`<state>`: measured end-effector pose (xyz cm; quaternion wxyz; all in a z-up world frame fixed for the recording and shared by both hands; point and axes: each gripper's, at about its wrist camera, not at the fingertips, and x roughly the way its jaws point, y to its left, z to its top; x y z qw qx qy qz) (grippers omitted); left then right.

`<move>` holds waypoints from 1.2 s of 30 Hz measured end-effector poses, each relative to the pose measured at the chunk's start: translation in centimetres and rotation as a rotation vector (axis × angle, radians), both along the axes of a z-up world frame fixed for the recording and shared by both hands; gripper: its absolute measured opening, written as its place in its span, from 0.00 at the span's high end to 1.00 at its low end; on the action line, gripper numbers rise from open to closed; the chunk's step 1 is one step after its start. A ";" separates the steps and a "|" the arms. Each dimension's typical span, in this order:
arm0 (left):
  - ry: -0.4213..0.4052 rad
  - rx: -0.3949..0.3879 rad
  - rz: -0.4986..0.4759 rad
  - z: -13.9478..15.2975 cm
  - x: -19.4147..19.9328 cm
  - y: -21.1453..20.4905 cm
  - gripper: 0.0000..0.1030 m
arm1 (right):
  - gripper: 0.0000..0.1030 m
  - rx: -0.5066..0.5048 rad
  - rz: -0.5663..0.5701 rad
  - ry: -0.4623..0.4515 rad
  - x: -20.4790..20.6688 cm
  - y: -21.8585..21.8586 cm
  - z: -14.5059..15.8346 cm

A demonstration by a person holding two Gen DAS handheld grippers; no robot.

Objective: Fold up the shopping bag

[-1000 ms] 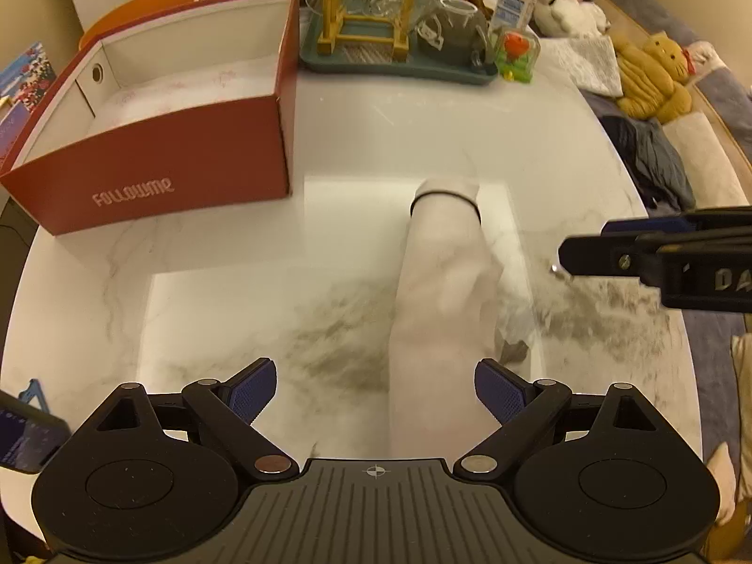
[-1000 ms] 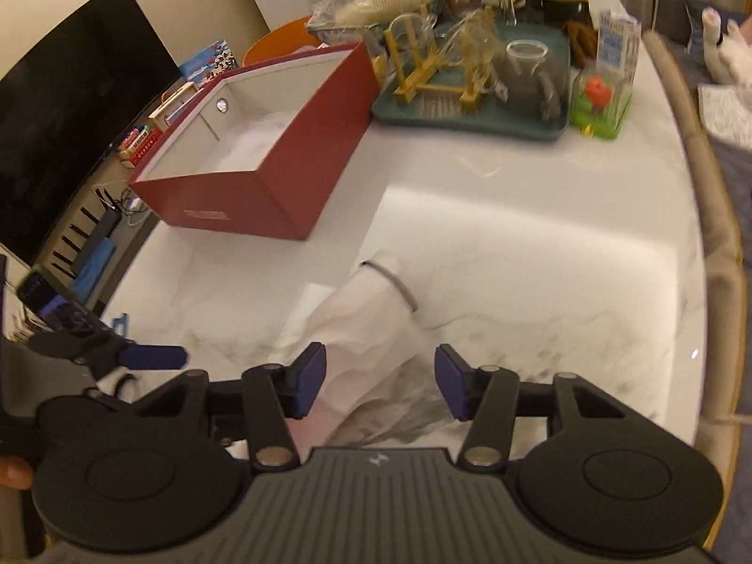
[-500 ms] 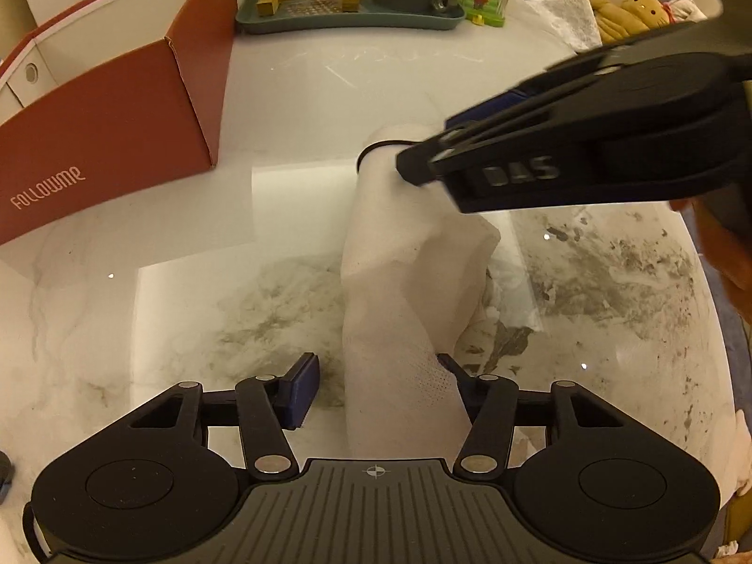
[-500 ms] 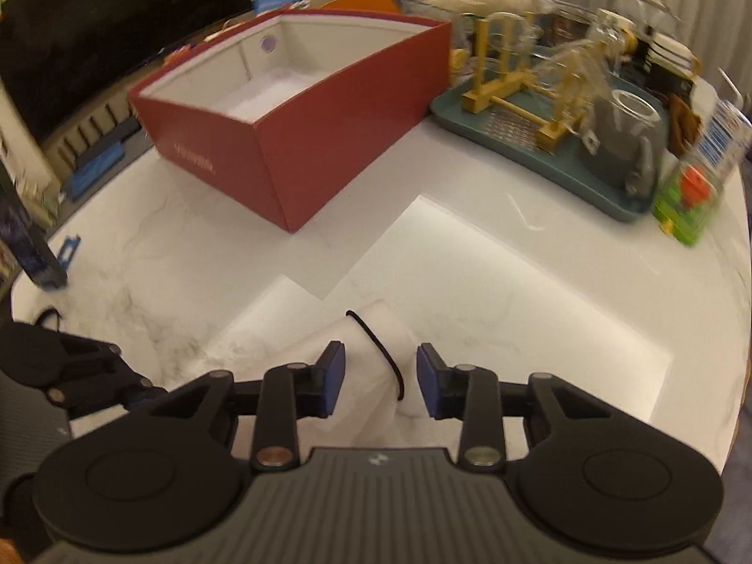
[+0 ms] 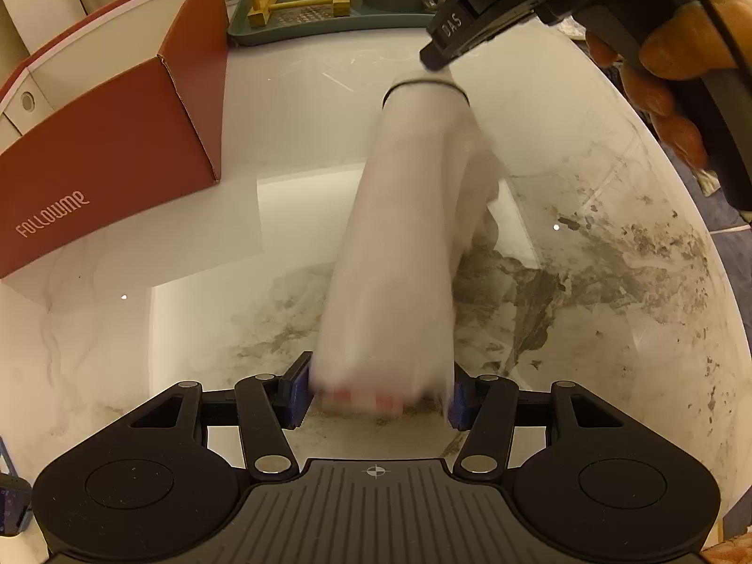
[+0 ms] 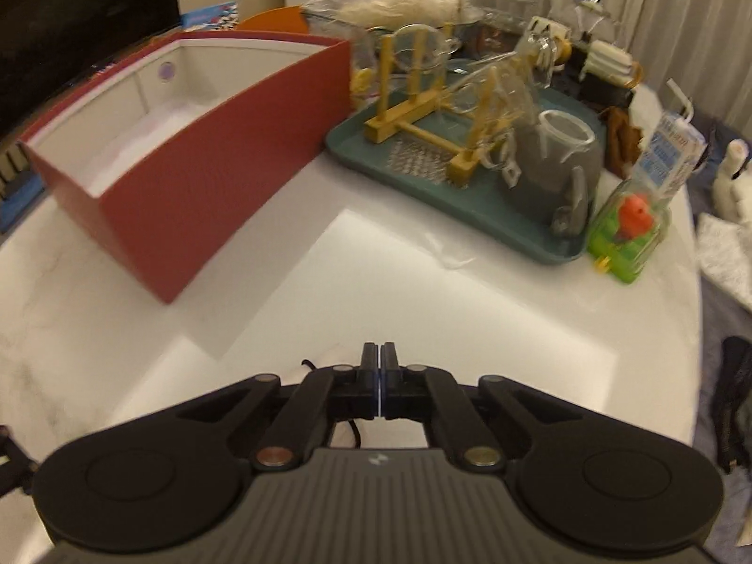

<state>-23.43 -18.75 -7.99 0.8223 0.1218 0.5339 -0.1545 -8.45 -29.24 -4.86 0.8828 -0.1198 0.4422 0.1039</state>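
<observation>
2 grippers: both work on 1 rolled white bag on the marble table (image 5: 141, 352).
Table: white marble with grey veining, glossy under the lamp glare.
Red box: an open carton (image 5: 113, 150) lettered FOLLOWME stands at the left, well apart from the bag; its white inside shows in the right wrist view (image 6: 188, 174).
Teal tray: at the far edge (image 6: 470, 197), it carries a wooden rack (image 6: 423, 117) with glassware and a grey jug (image 6: 554, 174).
Shopping bag: a long white roll (image 5: 404, 244) lies lengthwise on the table, motion-blurred, with a black elastic band (image 5: 423, 87) round its far end.
Left gripper: its blue pads (image 5: 376, 395) press against both sides of the roll's near end, pinching it.
Right gripper: in the left wrist view its tip (image 5: 442, 51) sits at the banded far end; in its own view the fingers (image 6: 379, 376) are pressed together, probably on the band or bag edge, though the closed tips hide what they hold.
Green toy: beside the tray (image 6: 630, 230), next to a drink carton (image 6: 672, 150).
</observation>
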 end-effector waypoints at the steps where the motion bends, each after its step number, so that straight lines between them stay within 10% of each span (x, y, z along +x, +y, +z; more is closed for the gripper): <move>1: -0.002 -0.002 -0.001 -0.1 0.0 -0.1 0.47 | 1.00 -0.009 -0.033 -0.015 0.2 -0.5 0.1; 8: -0.027 -0.064 -0.041 2.6 -1.2 0.6 0.47 | 1.00 0.280 -0.076 0.197 0.0 -5.0 0.1; 14: -0.204 0.086 -0.108 8.2 -3.6 0.8 0.22 | 1.00 0.430 -0.061 0.339 -4.5 -5.2 -0.4; 22: -0.308 0.027 0.069 14.1 -1.2 7.4 0.22 | 0.81 0.499 -0.054 0.336 -9.7 -3.6 1.4; 29: -0.279 0.040 0.026 6.3 3.0 3.8 0.22 | 0.80 0.418 0.028 0.159 -10.8 -0.6 4.2; 36: -0.066 -0.020 -0.047 -0.3 5.1 3.1 0.22 | 0.80 0.272 0.130 0.151 -9.8 3.4 2.4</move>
